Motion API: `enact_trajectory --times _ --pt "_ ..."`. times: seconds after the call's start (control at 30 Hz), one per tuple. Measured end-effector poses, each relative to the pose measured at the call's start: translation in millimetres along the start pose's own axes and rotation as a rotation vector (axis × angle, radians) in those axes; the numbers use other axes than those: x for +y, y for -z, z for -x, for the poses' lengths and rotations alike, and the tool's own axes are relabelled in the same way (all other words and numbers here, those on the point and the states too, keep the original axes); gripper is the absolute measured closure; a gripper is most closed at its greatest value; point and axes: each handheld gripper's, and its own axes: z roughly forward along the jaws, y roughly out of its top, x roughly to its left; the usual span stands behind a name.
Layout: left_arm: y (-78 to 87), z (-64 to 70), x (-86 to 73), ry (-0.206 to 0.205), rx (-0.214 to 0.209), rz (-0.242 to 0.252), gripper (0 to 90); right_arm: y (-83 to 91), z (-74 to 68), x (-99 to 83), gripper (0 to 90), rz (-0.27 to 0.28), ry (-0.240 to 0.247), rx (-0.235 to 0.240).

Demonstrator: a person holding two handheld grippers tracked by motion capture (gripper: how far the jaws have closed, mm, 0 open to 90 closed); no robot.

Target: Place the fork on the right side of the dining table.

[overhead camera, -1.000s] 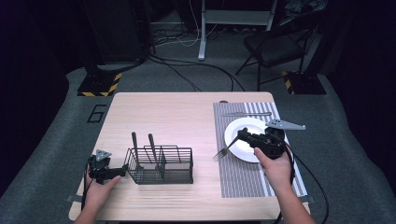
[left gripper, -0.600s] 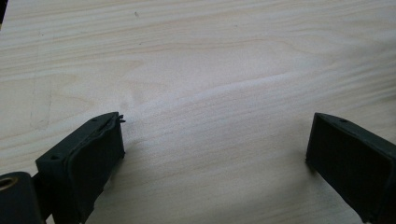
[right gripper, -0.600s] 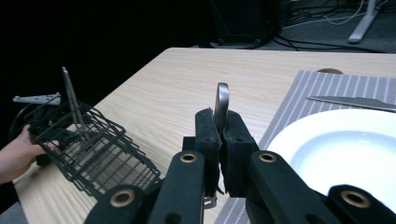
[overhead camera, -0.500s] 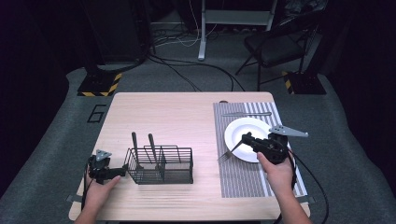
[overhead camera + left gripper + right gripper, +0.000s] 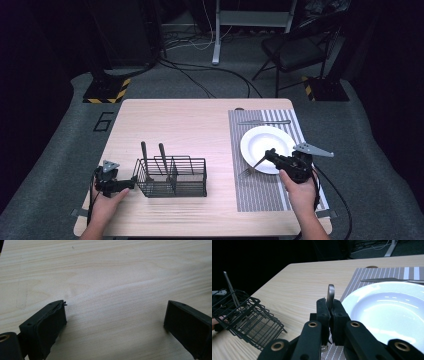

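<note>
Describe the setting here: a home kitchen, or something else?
Probably a lab or studio mocked up for dining, not a kitchen: a lone wooden table on grey carpet, hazard-striped stand bases, loose floor cables, and dark surroundings.

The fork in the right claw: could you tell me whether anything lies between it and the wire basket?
Nothing visible does. The right claw grips the fork at the plate's near edge, and bare table separates it from the wire basket.
</note>
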Motion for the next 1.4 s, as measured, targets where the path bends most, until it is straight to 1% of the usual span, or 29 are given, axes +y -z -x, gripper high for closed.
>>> enact_trajectory --times 0.13,0.2,0.23,0.27,0.3,0.33,0.53,0.57,0.73,0.8,1.0,1.03,1.1,1.13,1.23,1.33,1.4 --pt "0.0 0.0 0.0 0.0 0.0 0.0 3.8 0.5 3.2 -8.5 86.9 -0.008 -0.014 -0.014" --pt "0.0 0.0 0.0 0.0 0.0 0.0 3.7 0.5 4.1 -10.3 86.8 -0.011 -0.015 -0.014" --pt "0.0 0.0 0.0 0.0 0.0 0.0 3.7 1.0 5.3 -13.7 86.8 -0.022 -0.021 -0.021" --pt "0.0 0.0 0.0 0.001 0.0 0.0 3.7 1.0 5.3 -13.7 86.8 -0.022 -0.021 -0.021" --pt "0.0 0.0 0.0 0.0 0.0 0.0 3.7 2.2 7.2 -17.0 86.8 -0.03 -0.033 -0.029" --pt "0.0 0.0 0.0 0.001 0.0 0.0 3.7 2.2 7.2 -17.0 86.8 -0.03 -0.033 -0.029" --pt "0.0 0.0 0.0 0.001 0.0 0.0 3.8 8.6 12.7 -23.7 86.5 -0.022 -0.074 -0.032" --pt "0.0 0.0 0.0 0.0 0.0 0.0 3.7 9.6 15.0 -25.4 86.1 -0.014 -0.075 -0.034" --pt "0.0 0.1 0.0 0.0 0.0 0.0 3.7 11.8 18.3 -28.5 84.2 -0.011 -0.085 -0.051" --pt "0.0 0.0 0.0 0.0 0.0 0.0 3.7 13.1 20.1 -30.0 82.9 -0.005 -0.08 -0.051" --pt "0.0 0.0 0.0 0.0 0.0 0.0 3.7 17.3 26.0 -35.1 79.6 -0.002 -0.104 -0.049" --pt "0.0 0.0 0.0 0.0 0.0 0.0 3.7 17.9 27.6 -35.9 79.2 -0.005 -0.106 -0.053" --pt "0.0 0.0 0.0 0.0 0.0 0.0 3.7 18.7 31.0 -37.9 78.9 -0.003 -0.124 -0.055" --pt "0.0 0.1 0.0 0.0 0.0 0.0 3.7 19.3 34.1 -39.2 78.4 -0.006 -0.123 -0.056" --pt "0.0 0.1 0.0 0.0 0.0 0.0 3.7 20.8 42.0 -43.4 76.2 -0.016 -0.147 -0.055" --pt "0.0 0.1 0.0 0.001 0.0 0.0 3.7 22.3 49.2 -49.1 74.8 -0.033 -0.169 -0.069" --pt "0.0 0.0 0.0 0.0 0.0 0.0 3.7 23.4 53.4 -52.8 74.2 -0.034 -0.195 -0.068"
